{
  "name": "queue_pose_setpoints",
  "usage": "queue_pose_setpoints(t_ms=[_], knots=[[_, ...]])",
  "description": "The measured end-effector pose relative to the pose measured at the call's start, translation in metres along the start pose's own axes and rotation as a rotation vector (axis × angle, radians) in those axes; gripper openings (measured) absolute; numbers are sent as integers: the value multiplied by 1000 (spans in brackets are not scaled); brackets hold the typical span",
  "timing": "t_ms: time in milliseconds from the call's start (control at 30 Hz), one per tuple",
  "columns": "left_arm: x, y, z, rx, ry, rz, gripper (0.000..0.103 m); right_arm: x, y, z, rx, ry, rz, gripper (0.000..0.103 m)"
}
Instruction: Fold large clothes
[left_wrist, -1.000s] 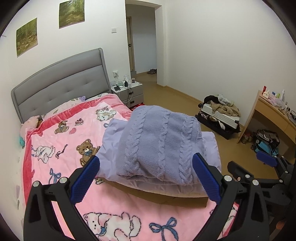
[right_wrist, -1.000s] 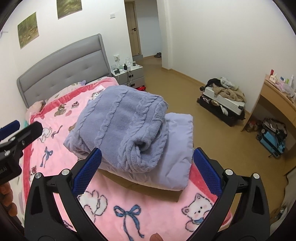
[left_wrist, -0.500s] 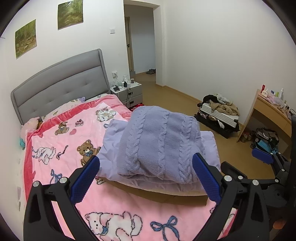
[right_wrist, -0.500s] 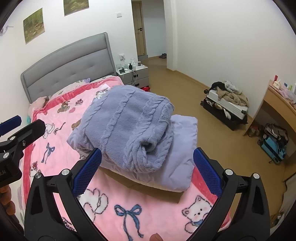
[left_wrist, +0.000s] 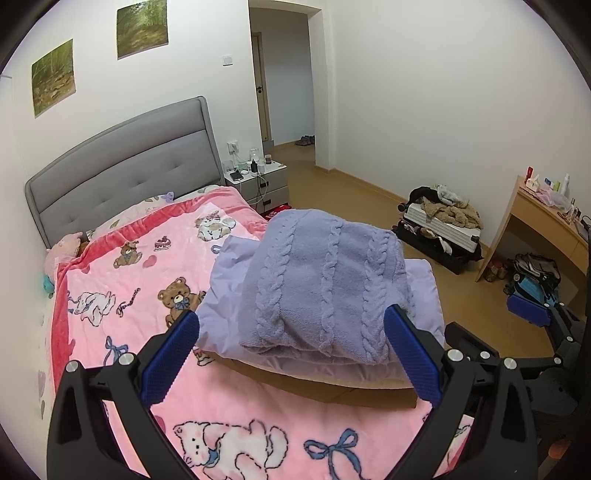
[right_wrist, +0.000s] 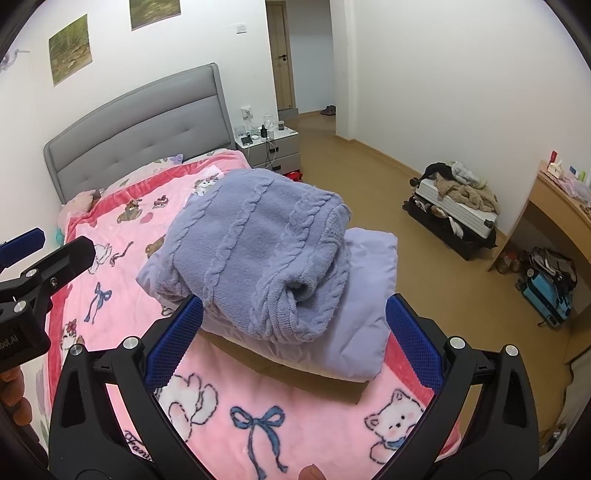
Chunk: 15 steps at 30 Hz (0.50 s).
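Note:
A folded lavender cable-knit sweater (left_wrist: 325, 280) (right_wrist: 258, 251) lies on top of a folded pale-lilac padded garment (left_wrist: 424, 295) (right_wrist: 365, 306). The stack rests on a flat brown board (left_wrist: 332, 387) (right_wrist: 295, 376) on the pink cartoon blanket (left_wrist: 129, 273) (right_wrist: 122, 229). My left gripper (left_wrist: 291, 354) hovers open in front of the stack, holding nothing. My right gripper (right_wrist: 295, 343) is open too, above the stack's near corner, its blue pads (right_wrist: 413, 343) clear of the cloth. The left gripper (right_wrist: 26, 258) also shows at the left edge of the right wrist view.
A grey headboard (left_wrist: 122, 166) and a nightstand (left_wrist: 258, 181) with small items stand behind the bed. On the wooden floor sit an open suitcase (left_wrist: 443, 229) piled with clothes, bags (left_wrist: 535, 273) and a wooden desk (left_wrist: 546, 218). A doorway (left_wrist: 284, 74) opens at the back.
Both grippers have drawn back and risen a little from the stack, so it looks smaller and lower. The clothes have not moved, and both grippers stay open.

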<state>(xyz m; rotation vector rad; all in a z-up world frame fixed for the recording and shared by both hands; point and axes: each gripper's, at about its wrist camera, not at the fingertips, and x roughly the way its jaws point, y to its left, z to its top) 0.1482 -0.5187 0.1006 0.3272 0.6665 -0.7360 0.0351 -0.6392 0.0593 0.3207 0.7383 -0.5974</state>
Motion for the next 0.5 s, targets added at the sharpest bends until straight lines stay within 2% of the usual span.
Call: queue_pose_setpoints(t_ms=[500], knots=[[5, 4, -4, -27, 23, -2, 99, -2, 3, -1, -2, -6, 7, 95]])
